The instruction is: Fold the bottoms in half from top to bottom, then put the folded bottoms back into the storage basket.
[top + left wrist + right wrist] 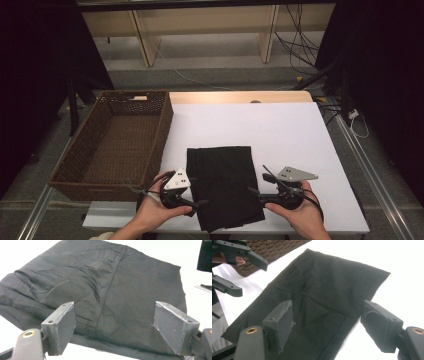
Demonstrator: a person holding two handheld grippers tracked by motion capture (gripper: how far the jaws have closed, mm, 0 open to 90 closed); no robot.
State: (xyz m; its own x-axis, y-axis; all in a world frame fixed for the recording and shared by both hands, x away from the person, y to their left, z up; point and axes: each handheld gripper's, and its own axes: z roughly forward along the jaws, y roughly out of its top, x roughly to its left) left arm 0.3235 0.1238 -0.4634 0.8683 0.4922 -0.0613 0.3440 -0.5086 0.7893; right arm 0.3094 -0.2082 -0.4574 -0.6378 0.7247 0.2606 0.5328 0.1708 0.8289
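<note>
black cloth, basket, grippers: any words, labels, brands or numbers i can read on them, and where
None: no readable text stands on anything here.
Black cloth: plain fabric with seams, no tag or print showing.
Wicker basket: no label.
Left gripper and right gripper: bare black jaws and grey plates with only dots, no lettering.

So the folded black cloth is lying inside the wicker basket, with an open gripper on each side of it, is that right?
Not quite. The high view shows the black cloth lying on the white table, beside the wicker basket. The left gripper and right gripper do flank it, open.
</note>
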